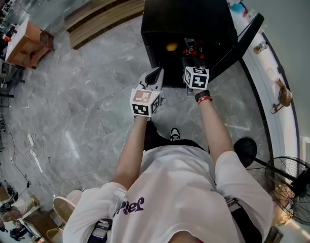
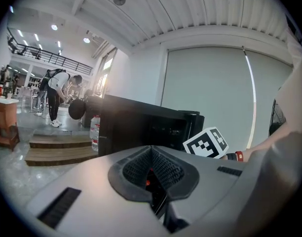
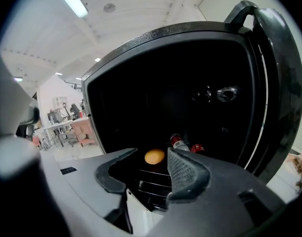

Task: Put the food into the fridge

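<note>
The black fridge (image 1: 188, 19) stands on the floor with its door (image 1: 241, 39) swung open to the right. On a shelf inside lies an orange fruit (image 3: 154, 156), beside a red-capped bottle (image 3: 177, 142) and a red can (image 3: 197, 148). My right gripper (image 3: 152, 152) hovers just before the opening, open, with nothing between its jaws; the fruit shows beyond the gap. In the head view the right gripper (image 1: 191, 61) is at the fridge's front edge. My left gripper (image 1: 156, 76) hangs back to the left of the opening. Its jaws meet, shut and empty (image 2: 151, 149).
The grey stone floor (image 1: 84, 100) spreads to the left. Wooden steps (image 1: 102, 11) run behind the fridge, with a water jug (image 2: 94, 130) beside them. A floor fan (image 1: 292, 181) stands at the right, a wooden table (image 1: 28, 42) far left. People (image 2: 55, 95) stand in the background.
</note>
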A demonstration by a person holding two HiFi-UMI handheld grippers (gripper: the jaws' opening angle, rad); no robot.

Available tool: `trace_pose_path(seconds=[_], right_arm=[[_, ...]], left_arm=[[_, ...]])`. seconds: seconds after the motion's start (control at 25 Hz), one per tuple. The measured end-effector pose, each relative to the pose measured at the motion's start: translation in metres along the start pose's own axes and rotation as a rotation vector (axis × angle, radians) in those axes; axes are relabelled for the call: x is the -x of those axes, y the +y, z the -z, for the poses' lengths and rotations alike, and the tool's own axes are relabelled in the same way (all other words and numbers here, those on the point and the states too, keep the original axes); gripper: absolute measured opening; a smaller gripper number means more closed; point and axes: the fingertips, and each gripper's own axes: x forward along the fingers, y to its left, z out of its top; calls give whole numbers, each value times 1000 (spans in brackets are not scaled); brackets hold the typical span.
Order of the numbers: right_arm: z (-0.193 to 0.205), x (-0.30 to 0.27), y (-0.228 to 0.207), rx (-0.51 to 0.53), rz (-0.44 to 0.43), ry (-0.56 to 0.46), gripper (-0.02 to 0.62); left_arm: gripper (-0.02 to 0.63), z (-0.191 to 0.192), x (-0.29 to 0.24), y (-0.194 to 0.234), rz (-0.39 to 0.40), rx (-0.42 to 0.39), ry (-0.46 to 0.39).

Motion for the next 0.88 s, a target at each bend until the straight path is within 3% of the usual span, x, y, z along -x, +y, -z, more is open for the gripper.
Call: trace_pose_path(seconds=[0.88], right_arm=[[-12,90,-3,21,6,-52,115]], left_arm=[[18,3,24,-11,-41,-21,0]])
